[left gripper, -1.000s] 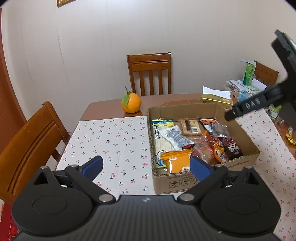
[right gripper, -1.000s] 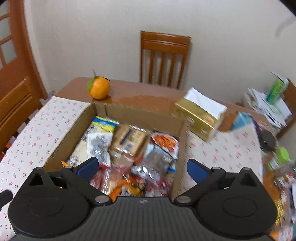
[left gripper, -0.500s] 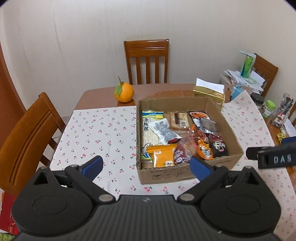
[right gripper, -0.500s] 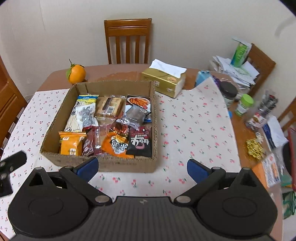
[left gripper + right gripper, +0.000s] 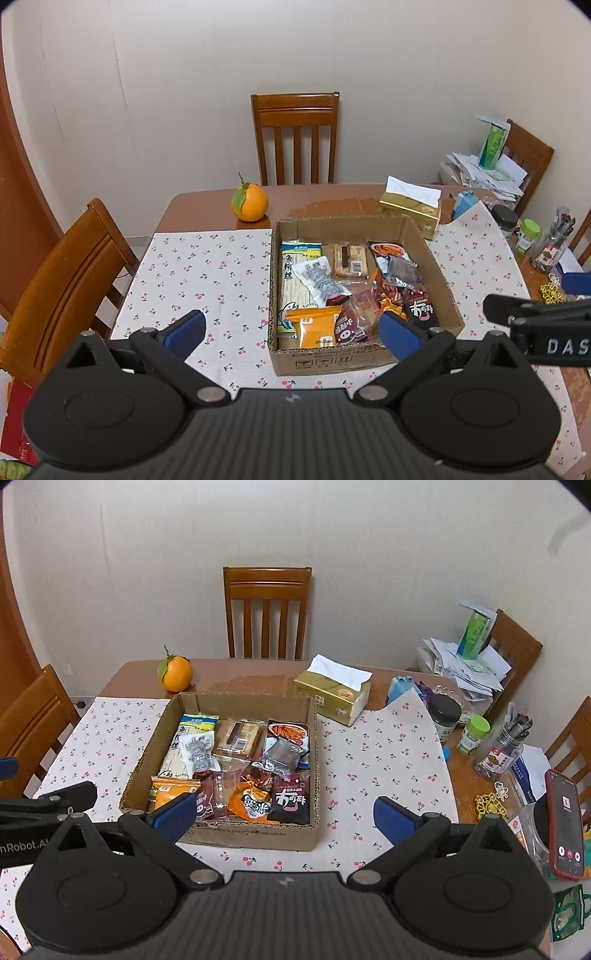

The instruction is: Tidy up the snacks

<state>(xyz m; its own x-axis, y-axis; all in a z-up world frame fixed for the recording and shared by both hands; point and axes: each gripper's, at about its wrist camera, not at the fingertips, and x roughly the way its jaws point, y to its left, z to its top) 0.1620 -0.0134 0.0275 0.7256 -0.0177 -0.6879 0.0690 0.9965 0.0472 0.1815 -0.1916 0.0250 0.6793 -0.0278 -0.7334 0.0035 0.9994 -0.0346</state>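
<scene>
Left wrist view, my left gripper (image 5: 291, 330) jaws wide and holding nothing, snacks (image 5: 351, 284) packed in the box (image 5: 332, 360) on the tabletop (image 5: 207, 266), orange (image 5: 249, 202) behind it, right wrist view, my right gripper (image 5: 284, 814) jaws wide too, box (image 5: 255, 836) just ahead, tissues (image 5: 332, 698) beside it, phone (image 5: 565, 823) far right.

We saw a white cloth (image 5: 207, 266) sprinkled with small red cherries over a brown wooden counter (image 5: 332, 199). The box (image 5: 255, 836) was plain tan cardboard. Inside lay an orange packet (image 5: 314, 325), a black packet with red and white lettering (image 5: 290, 799), and a yellow-and-blue-topped one (image 5: 291, 273). The orange fruit (image 5: 250, 202) carried a green leaf; the tissue box (image 5: 332, 698) was gold.
</scene>
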